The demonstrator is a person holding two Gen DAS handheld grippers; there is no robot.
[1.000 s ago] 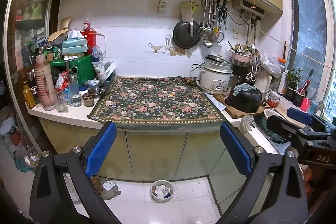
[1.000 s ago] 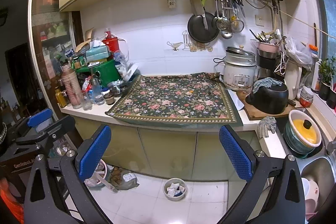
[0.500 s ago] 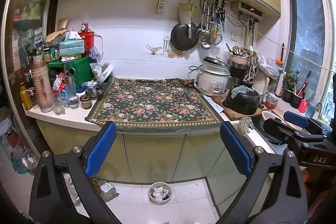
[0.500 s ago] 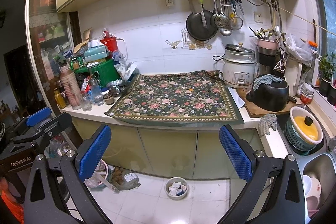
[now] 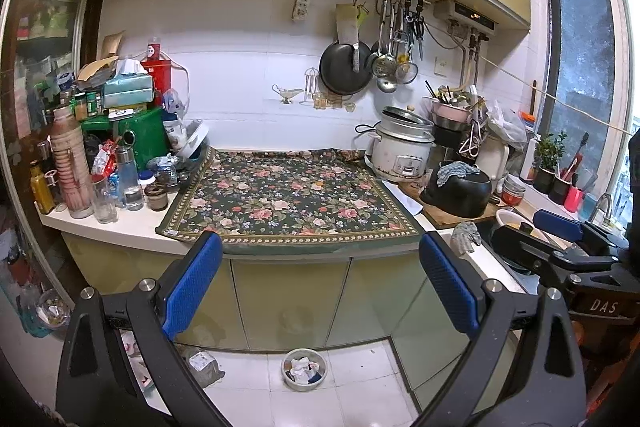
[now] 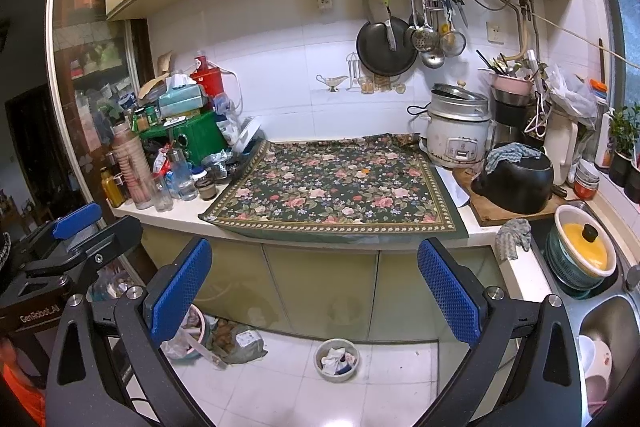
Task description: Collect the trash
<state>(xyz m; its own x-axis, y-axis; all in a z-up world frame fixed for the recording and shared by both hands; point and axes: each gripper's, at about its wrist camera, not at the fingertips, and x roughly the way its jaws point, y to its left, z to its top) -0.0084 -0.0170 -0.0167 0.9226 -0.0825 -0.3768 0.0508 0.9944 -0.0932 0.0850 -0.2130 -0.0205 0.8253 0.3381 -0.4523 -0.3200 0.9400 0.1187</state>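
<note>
On the floor tiles under the cabinets stands a small round bowl (image 5: 304,369) (image 6: 337,359) holding crumpled white and dark scraps. A grey crumpled bag (image 5: 202,367) (image 6: 242,343) lies to its left. A tiny orange scrap (image 6: 365,171) rests on the floral cloth (image 5: 288,199) (image 6: 340,191) that covers the counter. My left gripper (image 5: 318,251) is open and empty, held in the air in front of the counter. My right gripper (image 6: 314,251) is likewise open and empty. Each gripper shows at the edge of the other's view.
Bottles, jars and a green box (image 5: 132,135) crowd the counter's left end. A rice cooker (image 5: 404,155), a black pot (image 5: 460,191) on a board and a grey rag (image 6: 514,231) sit at the right. A sink (image 6: 608,319) with dishes lies far right. A pink basin (image 6: 188,335) of rubbish stands on the floor.
Both views have drifted only slightly; the counter sits a little lower in the left wrist view. Both grippers stay open and empty.
</note>
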